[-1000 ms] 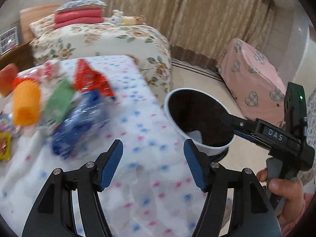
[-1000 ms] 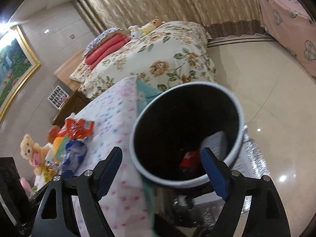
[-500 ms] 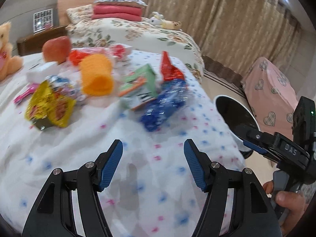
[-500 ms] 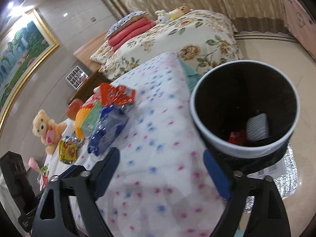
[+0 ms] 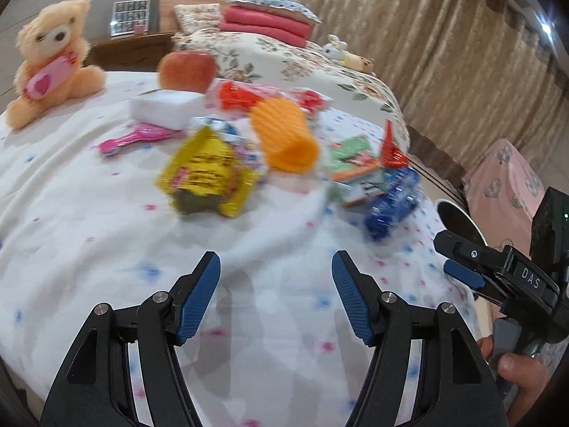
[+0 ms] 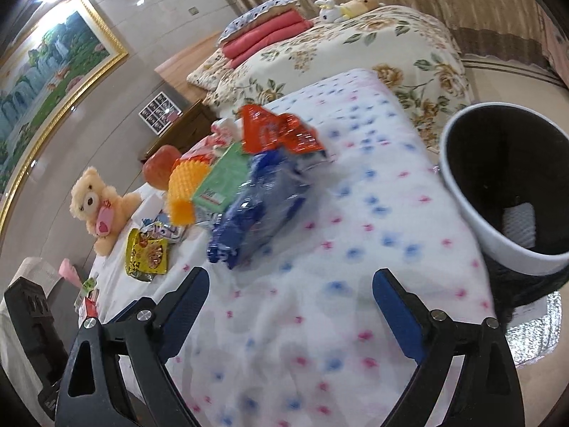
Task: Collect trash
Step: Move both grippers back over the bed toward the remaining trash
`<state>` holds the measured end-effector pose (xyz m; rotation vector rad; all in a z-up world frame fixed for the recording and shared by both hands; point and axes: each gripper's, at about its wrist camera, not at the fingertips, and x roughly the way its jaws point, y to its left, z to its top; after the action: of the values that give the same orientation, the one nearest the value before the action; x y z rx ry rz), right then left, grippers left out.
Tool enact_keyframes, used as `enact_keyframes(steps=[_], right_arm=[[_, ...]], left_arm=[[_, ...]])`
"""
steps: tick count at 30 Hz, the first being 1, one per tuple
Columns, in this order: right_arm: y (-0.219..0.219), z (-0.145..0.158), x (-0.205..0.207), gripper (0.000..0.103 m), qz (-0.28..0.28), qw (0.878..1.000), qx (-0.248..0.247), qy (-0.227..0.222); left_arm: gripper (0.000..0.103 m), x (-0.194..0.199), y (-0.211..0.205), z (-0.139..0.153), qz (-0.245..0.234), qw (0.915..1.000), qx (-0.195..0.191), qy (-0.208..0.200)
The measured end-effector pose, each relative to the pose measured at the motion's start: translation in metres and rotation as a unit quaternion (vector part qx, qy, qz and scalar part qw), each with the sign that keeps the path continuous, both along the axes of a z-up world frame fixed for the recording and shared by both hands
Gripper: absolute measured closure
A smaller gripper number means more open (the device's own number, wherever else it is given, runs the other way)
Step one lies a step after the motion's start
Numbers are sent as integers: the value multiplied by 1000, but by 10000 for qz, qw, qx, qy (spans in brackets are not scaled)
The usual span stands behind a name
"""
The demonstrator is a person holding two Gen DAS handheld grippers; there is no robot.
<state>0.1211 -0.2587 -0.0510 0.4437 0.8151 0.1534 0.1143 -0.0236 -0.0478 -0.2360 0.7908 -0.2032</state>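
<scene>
- Left wrist view showed the left gripper (image 5: 275, 270) with its jaws apart and nothing between them, hanging over the dotted white cloth of the counter (image 5: 106, 213).
- Right wrist view showed the right gripper (image 6: 290, 291) spread wide and released, also empty, above the same cloth.
- From the left camera the right gripper's black body appeared at the right edge, with a hand (image 5: 519, 373) wrapped round its grip.
- Trash lay in a loose cluster on the counter beyond both grippers: a yellow snack packet (image 5: 208, 174), an orange ribbed cup (image 5: 284, 135) on its side, a green carton (image 5: 355, 163), a red foil wrapper (image 6: 277, 131) and a blue plastic wrapper (image 6: 256, 210).
- The blue plastic wrapper lay nearest the right gripper, just beside the green carton and partly under the red foil wrapper.
- The yellow snack packet lay ahead of the left gripper, apart from its fingertips.
- A black bin (image 6: 505, 185) with a white rim stood on the floor at the counter's edge, to the right of the right gripper; a pale item and something dark showed inside it.
- Farther back on the counter sat a teddy bear (image 5: 49, 57), an apple (image 5: 186, 71), a white block (image 5: 163, 108) and a pink comb (image 5: 135, 137).
- A bed with a floral cover (image 6: 355, 53) stood behind the counter, with folded red blankets on it.
</scene>
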Motion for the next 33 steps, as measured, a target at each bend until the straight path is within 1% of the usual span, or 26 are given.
enact_keyframes(steps=[5, 7, 9, 13, 17, 20, 23, 24, 25, 27, 28, 29, 33], right_arm=[[16, -2, 11, 9, 72, 10000, 26, 4], [20, -4, 16, 9, 65, 10000, 34, 18], [23, -4, 19, 9, 28, 10000, 21, 22], [26, -3, 26, 9, -49, 10000, -34, 0], [27, -5, 35, 11, -129, 9999, -25, 36], [27, -5, 42, 18, -163, 9999, -1, 59], [28, -5, 49, 29, -202, 9998, -4, 56], [28, -6, 51, 36, -209, 9998, 23, 64], [27, -7, 53, 44, -209, 9997, 54, 72], [26, -9, 53, 46, -198, 9997, 106, 47], [25, -8, 52, 53, -184, 9998, 110, 12], [24, -8, 50, 55, -171, 9998, 122, -3], [22, -6, 43, 58, -75, 9997, 212, -48]], left_arm=[[36, 6, 26, -3, 261, 9996, -38, 53], [34, 9, 35, -4, 344, 9994, -48, 56], [30, 14, 41, -4, 407, 9991, -53, 61], [30, 25, 46, -1, 403, 9992, -44, 54], [29, 37, 45, 3, 391, 9992, 41, -48], [29, 45, 45, 4, 423, 9990, 110, -94], [30, 53, 42, 1, 393, 9990, 209, -67], [31, 55, 42, -1, 370, 9991, 210, -42], [35, 57, 42, -2, 350, 9992, 208, -20], [63, 59, 40, -4, 248, 9995, 184, 51], [70, 60, 39, -6, 170, 9997, 148, 91], [76, 60, 38, -6, 132, 9998, 137, 104], [88, 52, 33, -5, 22, 9999, 130, 50]])
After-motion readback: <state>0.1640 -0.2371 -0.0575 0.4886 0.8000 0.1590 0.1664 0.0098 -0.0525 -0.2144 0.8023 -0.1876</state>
